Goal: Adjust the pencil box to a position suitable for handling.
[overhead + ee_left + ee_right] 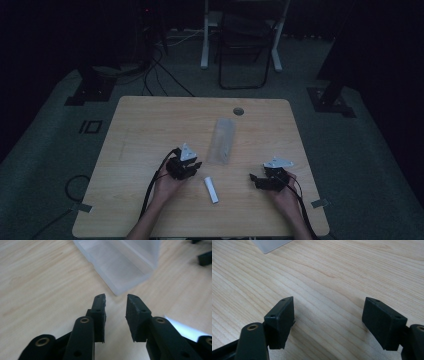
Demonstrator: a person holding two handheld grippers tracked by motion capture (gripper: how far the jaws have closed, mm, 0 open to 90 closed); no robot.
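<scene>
High view: a wooden table [150, 130] carries two things. A long clear plastic box [222, 140] lies near the middle, running from toward the far edge back toward the person. A small white tube [210, 189] lies nearer the near edge, between the two hands and apart from the box. The left gripper [192, 166] sits just left of the box's near end, pointing at it. The right gripper [256, 180] rests toward the right edge, pointing left at the tube but well short of it. Neither holds anything, so by my reading the work has barely begun: both the box and the tube lie untouched, and every grasp is left to do. There is bare wood on all sides; only the cable hole [238, 111] near the far edge breaks the surface, and both things lie well in from the edges.

Left gripper view: the jaws stand a little apart, with nothing between them. The box's open near corner [122, 267] lies just ahead of the tips, not touching. A white patch at the lower right may be the tube; I cannot tell.

Right gripper view: the jaws are spread wide over bare wood. A corner of the box [270, 243] shows at the top, well apart.
</scene>
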